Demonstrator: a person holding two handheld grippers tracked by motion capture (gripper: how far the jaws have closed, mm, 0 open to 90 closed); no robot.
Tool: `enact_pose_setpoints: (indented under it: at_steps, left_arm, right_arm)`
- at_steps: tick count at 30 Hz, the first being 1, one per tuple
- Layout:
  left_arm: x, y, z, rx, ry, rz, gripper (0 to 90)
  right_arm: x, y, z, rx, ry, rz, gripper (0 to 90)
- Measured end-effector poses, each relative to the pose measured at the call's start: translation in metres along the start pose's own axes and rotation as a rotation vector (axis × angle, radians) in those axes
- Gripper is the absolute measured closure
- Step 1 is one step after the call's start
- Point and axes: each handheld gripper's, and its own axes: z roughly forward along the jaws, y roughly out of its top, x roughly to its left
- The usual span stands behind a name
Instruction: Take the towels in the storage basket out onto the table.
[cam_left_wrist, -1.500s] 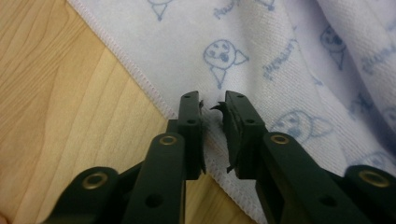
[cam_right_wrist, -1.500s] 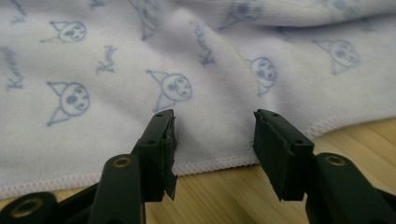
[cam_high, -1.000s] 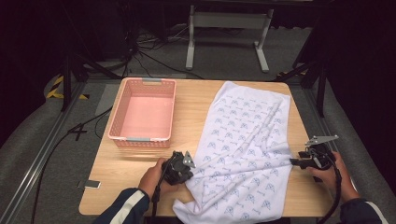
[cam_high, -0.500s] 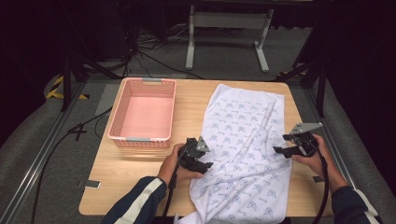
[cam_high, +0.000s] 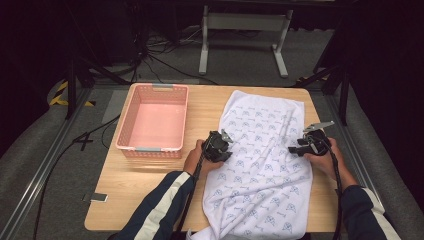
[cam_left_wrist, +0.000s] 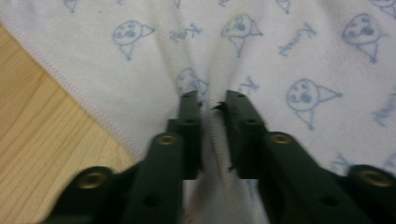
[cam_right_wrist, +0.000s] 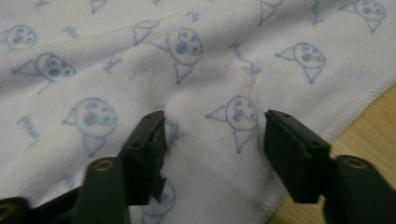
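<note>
1. Now your left gripper (cam_high: 223, 146) pinches a raised fold of the white cloth with pale blue cartoon prints (cam_high: 265, 170), just inside its left hem.
2. Your right gripper (cam_high: 296, 145) rests on the cloth near its right hem, jaws spread wide.
3. The cloth covers the right half of the wooden table (cam_high: 150, 195), its near end hanging over the near edge.
4. Farther off, a pink plastic basket (cam_high: 153, 120) sits by the far left corner.

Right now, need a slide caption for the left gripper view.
Left gripper pinching a raised fold of the printed white towel near its hemmed edge, wooden table alongside.
</note>
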Motion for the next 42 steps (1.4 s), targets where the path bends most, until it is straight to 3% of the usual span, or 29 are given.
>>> enact_pose_setpoints:
  at_steps: [2, 6, 7, 10, 12, 16, 18, 20, 21, 22, 24, 25, 27, 30, 31, 32, 34, 36, 37, 38, 39, 41, 42]
  left_arm:
    - [-0.004, -0.005, -0.006, 0.017, -0.005, 0.006, 84.7]
    - [-0.017, -0.016, -0.02, 0.068, -0.09, 0.039, 84.2]
    - [-0.021, -0.017, -0.022, 0.063, -0.08, 0.05, 81.3]
    - [-0.02, -0.01, -0.023, 0.022, -0.034, -0.001, 53.8]
    - [-0.013, 0.0, -0.02, -0.021, 0.016, -0.046, 43.3]
    - [0.017, 0.028, -0.003, -0.081, 0.056, -0.139, 35.6]
    - [0.03, 0.038, 0.007, -0.092, 0.104, -0.175, 33.9]
    - [0.04, 0.045, 0.015, -0.099, 0.118, -0.206, 37.5]
    - [0.047, 0.049, 0.018, -0.081, 0.162, -0.197, 42.6]
    - [0.047, 0.049, 0.018, -0.081, 0.162, -0.197, 47.1]
    - [0.062, 0.049, 0.026, -0.077, 0.169, -0.245, 49.6]
    - [0.065, 0.049, 0.029, -0.075, 0.187, -0.249, 52.7]
    - [0.07, 0.047, 0.031, -0.065, 0.162, -0.255, 63.4]
    - [0.065, 0.043, 0.034, -0.029, 0.079, -0.188, 75.3]
    - [0.065, 0.043, 0.034, -0.029, 0.079, -0.188, 80.1]
    - [0.062, 0.042, 0.035, -0.021, 0.073, -0.163, 82.4]
    - [0.054, 0.04, 0.033, -0.021, 0.005, -0.132, 86.3]
    - [0.044, 0.039, 0.029, -0.003, -0.034, -0.086, 85.0]
    - [0.044, 0.039, 0.029, -0.003, -0.034, -0.086, 84.2]
    - [0.04, 0.038, 0.028, -0.008, -0.106, -0.069, 84.2]
    - [0.036, 0.037, 0.028, 0.001, -0.146, -0.062, 82.7]
    - [0.032, 0.039, 0.026, 0.009, -0.147, -0.047, 74.7]
    - [0.035, 0.041, 0.022, -0.026, -0.092, -0.085, 69.4]
  right_arm:
    - [0.002, -0.002, -0.003, 0.007, -0.005, -0.004, 52.3]
    - [0.005, -0.008, -0.01, 0.041, 0.018, -0.026, 48.7]
    - [0.007, -0.008, -0.012, 0.061, 0.03, -0.03, 48.4]
    - [0.011, -0.005, -0.016, 0.125, 0.04, -0.056, 45.7]
    - [0.006, 0.001, -0.018, 0.091, 0.007, -0.064, 44.6]
    - [-0.013, 0.014, -0.019, -0.03, -0.059, -0.001, 46.2]
    - [-0.025, 0.022, -0.014, -0.064, -0.103, 0.044, 46.7]
    - [-0.033, 0.028, -0.006, -0.083, -0.157, 0.046, 49.1]
    - [-0.035, 0.03, -0.003, -0.083, -0.164, 0.044, 50.3]
    - [-0.035, 0.03, -0.003, -0.083, -0.164, 0.044, 50.3]
    - [-0.038, 0.035, 0.008, -0.076, -0.142, 0.037, 52.4]
    - [-0.038, 0.037, 0.012, -0.065, -0.152, 0.041, 53.0]
    - [-0.036, 0.038, 0.02, -0.067, -0.133, 0.025, 54.8]
    - [-0.033, 0.035, 0.025, -0.023, -0.089, 0.016, 55.3]
    - [-0.033, 0.035, 0.025, -0.023, -0.089, 0.016, 55.3]
    - [-0.032, 0.031, 0.023, -0.014, -0.081, 0.016, 57.8]
    - [-0.031, 0.028, 0.019, 0.004, -0.066, 0.018, 58.1]
    - [-0.029, 0.023, 0.013, 0.026, -0.035, 0.009, 58.1]
    - [-0.027, 0.021, 0.01, 0.043, -0.026, 0.001, 58.2]
    - [-0.027, 0.021, 0.01, 0.043, -0.026, 0.001, 58.2]
    - [-0.025, 0.018, 0.006, 0.07, -0.009, -0.012, 58.2]
    - [-0.025, 0.016, -0.003, 0.139, 0.031, -0.024, 57.2]
    - [-0.026, 0.016, -0.005, 0.142, 0.028, -0.028, 55.2]
